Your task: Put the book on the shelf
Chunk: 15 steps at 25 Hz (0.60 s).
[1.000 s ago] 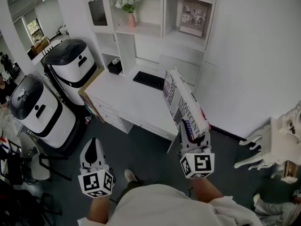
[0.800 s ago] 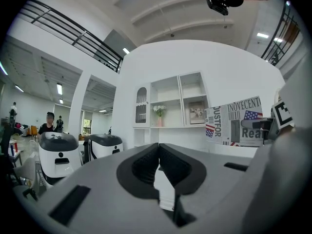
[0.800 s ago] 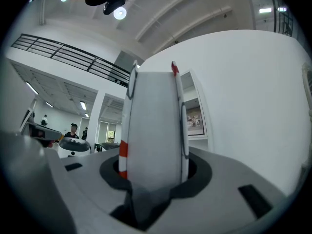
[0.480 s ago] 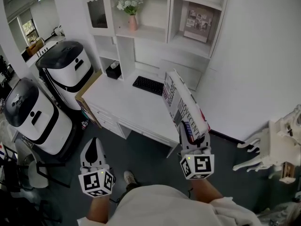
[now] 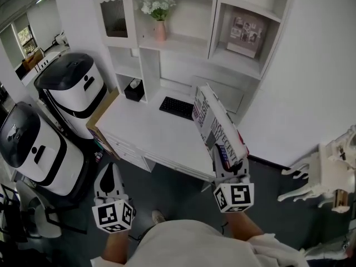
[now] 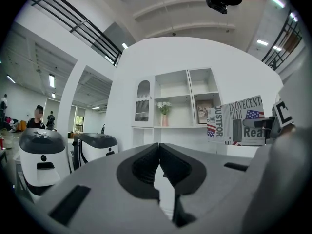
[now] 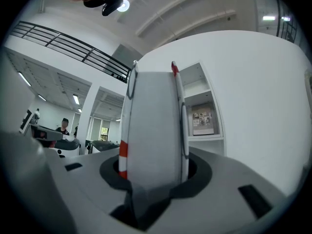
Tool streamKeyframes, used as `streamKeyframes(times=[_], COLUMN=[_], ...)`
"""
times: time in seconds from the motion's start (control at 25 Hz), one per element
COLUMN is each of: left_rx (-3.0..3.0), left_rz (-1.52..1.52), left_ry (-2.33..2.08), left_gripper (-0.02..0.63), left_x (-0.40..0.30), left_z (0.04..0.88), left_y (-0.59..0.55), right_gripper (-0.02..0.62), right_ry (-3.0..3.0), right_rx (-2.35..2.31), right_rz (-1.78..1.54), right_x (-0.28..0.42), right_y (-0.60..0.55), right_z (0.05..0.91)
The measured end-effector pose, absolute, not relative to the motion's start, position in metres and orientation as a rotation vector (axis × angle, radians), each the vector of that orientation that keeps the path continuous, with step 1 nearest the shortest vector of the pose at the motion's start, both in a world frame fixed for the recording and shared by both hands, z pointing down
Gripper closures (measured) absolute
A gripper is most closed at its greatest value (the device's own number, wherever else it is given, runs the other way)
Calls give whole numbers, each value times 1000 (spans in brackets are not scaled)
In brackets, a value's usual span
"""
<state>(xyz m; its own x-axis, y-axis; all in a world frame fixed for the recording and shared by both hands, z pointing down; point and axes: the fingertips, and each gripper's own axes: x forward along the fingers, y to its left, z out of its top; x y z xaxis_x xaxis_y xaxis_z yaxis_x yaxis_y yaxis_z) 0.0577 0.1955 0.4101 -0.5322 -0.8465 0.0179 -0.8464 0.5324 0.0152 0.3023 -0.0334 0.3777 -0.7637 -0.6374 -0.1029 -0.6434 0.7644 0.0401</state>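
Right gripper is clamped on the book's near end, holding it tilted over the white desk's right edge, short of the far shelf unit. Left gripper, near left, is closed and empty.
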Motion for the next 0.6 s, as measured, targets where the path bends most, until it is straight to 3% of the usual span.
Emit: streamKeyframes(times=[0.6], left_rx=[1616], left_rz=[10], left_ry=[-2643], left_gripper=[600], left_x=[-65], left_z=[415], left_y=[163], right_gripper=[428], right_ry=[2823], right_rx=[-1187], right_rz=[113], right_x=[199], right_y=[-52], right_z=[370])
